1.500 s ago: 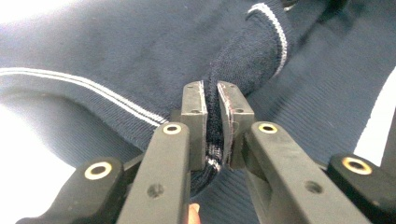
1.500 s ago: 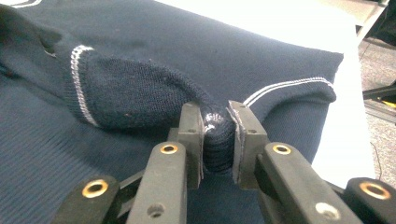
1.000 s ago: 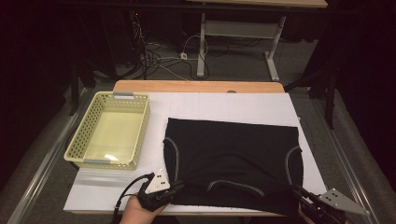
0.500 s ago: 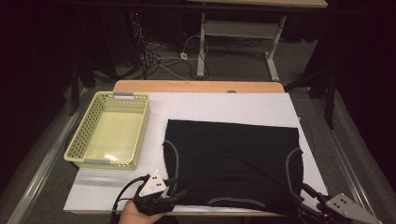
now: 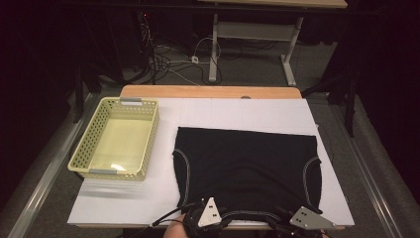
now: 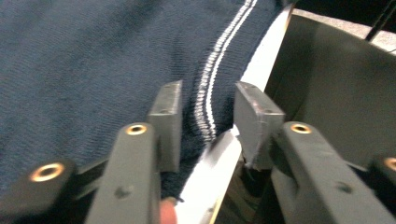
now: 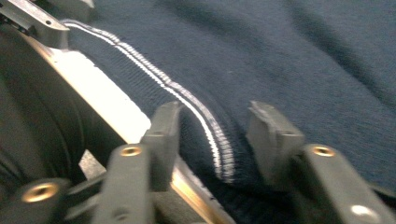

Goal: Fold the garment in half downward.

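A dark navy knit garment [image 5: 247, 158] with white striped trim lies flat on the white board [image 5: 237, 111]. My left gripper [image 5: 214, 210] is at its near hem, left of centre. In the left gripper view the jaws [image 6: 208, 100] stand apart around the striped trim [image 6: 210, 79] at the board's edge; they have just been closing, and the pads do not press on it. My right gripper [image 5: 293, 212] is at the near hem further right. Its jaws [image 7: 212, 121] straddle the striped trim [image 7: 187, 100] with gaps on both sides, and have also just been closing.
A pale yellow perforated basket [image 5: 119, 139] stands at the left of the board, with nothing in it. A wooden table edge [image 5: 208, 91] runs along the far side. Cables and a desk frame are on the floor beyond.
Both grippers have slid inward along the near edge, the left one to the right and the right one to the left. Both now sit over the garment's near hem.
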A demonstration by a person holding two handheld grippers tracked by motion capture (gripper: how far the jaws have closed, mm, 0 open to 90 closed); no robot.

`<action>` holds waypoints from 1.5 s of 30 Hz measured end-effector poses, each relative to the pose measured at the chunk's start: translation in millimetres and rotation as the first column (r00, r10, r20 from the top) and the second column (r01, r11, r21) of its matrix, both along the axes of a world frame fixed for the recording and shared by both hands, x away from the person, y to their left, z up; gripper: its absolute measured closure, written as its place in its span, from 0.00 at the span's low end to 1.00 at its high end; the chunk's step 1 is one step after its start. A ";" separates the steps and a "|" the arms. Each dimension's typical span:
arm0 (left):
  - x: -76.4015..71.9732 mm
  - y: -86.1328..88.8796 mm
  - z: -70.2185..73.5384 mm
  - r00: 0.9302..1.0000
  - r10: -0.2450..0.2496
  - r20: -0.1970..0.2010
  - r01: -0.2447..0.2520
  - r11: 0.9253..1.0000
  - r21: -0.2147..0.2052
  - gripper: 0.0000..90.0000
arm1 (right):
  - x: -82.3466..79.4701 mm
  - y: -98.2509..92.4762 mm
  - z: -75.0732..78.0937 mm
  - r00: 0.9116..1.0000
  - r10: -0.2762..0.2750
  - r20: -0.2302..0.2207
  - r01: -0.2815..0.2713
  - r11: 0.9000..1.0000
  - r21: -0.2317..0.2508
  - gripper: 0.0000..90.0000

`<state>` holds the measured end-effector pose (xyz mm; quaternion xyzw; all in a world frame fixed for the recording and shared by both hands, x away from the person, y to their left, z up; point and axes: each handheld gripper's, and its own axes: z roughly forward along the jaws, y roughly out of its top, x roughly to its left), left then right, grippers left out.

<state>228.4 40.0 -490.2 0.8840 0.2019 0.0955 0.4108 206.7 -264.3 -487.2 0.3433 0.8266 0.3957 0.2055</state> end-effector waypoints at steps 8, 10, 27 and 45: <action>-0.6 6.9 6.9 0.999 -0.034 -0.028 0.033 0.998 -0.045 0.83 | -4.7 -1.2 5.3 1.000 0.004 0.026 -0.003 1.000 -0.027 0.88; -3.2 8.7 9.1 0.999 -0.044 -0.031 0.042 0.997 -0.057 0.84 | -9.1 -1.2 8.3 0.999 0.016 0.035 -0.015 1.000 -0.026 0.88; 15.3 73.9 19.3 0.991 0.133 -0.004 -0.131 0.967 -0.220 0.43 | -3.5 -18.0 22.5 0.995 -0.057 0.082 0.047 0.992 0.120 0.46; 32.2 128.5 7.4 0.955 0.293 -0.037 -0.294 0.932 -0.213 0.00 | 21.5 -46.0 21.8 0.974 -0.190 0.124 0.161 0.964 0.210 0.04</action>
